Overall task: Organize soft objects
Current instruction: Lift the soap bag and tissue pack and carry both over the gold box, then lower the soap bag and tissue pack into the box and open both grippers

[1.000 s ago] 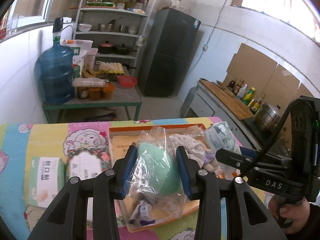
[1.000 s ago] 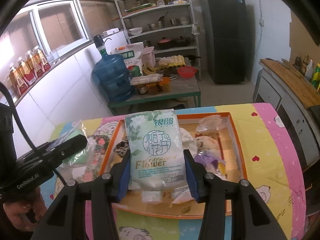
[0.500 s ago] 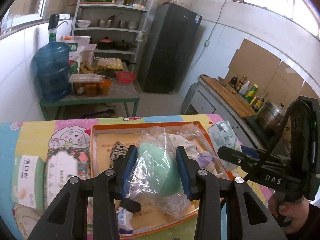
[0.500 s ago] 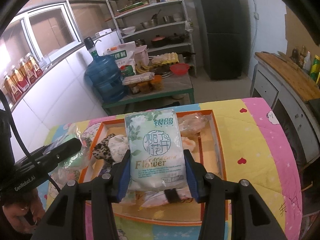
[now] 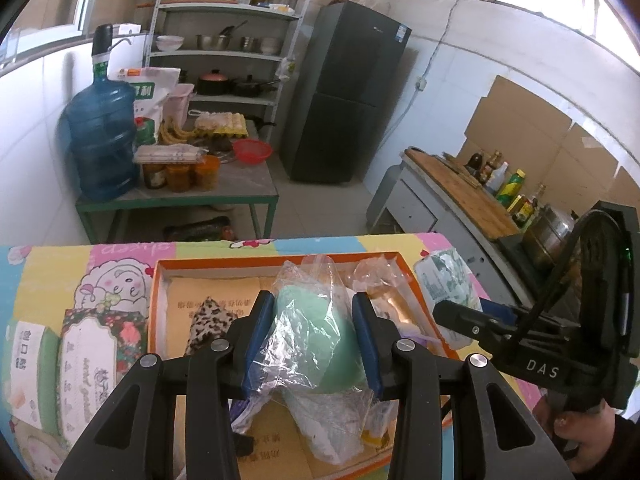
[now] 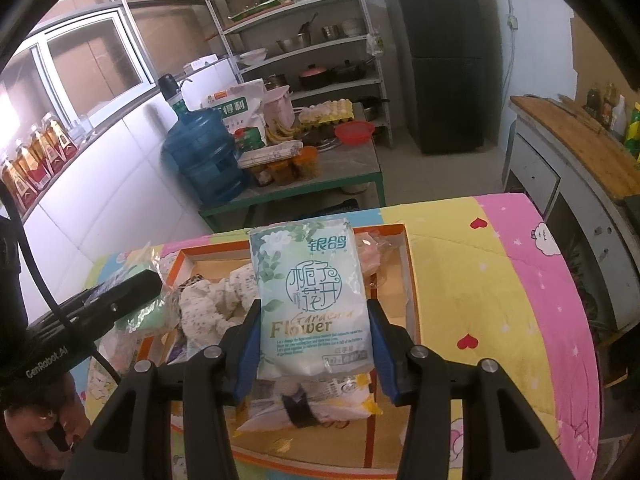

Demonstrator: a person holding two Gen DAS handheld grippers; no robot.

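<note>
Beyond the claw, white tiled walls [image 5: 36, 112] enclose a dark fridge [image 5: 344, 96], metal shelving [image 5: 224, 40] and a green-framed side table [image 5: 180, 196]; windows [image 6: 92, 56] glow upper left.

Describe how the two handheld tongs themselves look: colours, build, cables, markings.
Both tongs are black with silver screws and blue pads. The left tongs carry "GenRobot.AI" lettering and a black cable, seen in the right wrist view. The right tongs carry "DAS" lettering, a looping black cable and a small green light, seen in the left wrist view.
</note>
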